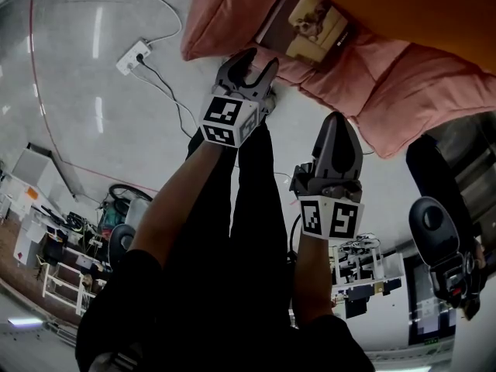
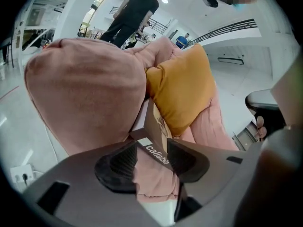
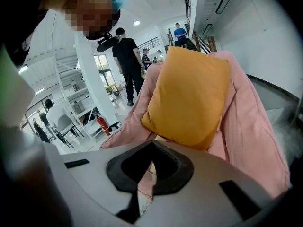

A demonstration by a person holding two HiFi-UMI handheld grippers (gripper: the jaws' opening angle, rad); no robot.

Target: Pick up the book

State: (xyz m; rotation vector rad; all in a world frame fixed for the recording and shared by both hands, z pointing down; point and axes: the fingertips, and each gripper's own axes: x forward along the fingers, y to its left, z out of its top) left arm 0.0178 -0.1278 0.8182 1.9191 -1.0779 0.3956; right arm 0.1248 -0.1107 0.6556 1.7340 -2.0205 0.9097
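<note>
the book (image 1: 306, 23) lies on the pink cushion (image 1: 387, 80) beside the orange pillow (image 1: 403, 6), not yet lifted. the left gripper (image 1: 256, 60) has its fingers (image 2: 120, 162) spread around the book's corner, unclamped. the right gripper (image 1: 335, 118) is closed and empty. gripping and lifting remain.

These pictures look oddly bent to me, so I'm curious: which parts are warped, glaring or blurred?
Left gripper view and right gripper view: fisheye rounding with black corners, framing the orange cushion; head view: lamp streaks glare on the glossy floor; left gripper view: a close shape at the right edge is blurred.
</note>
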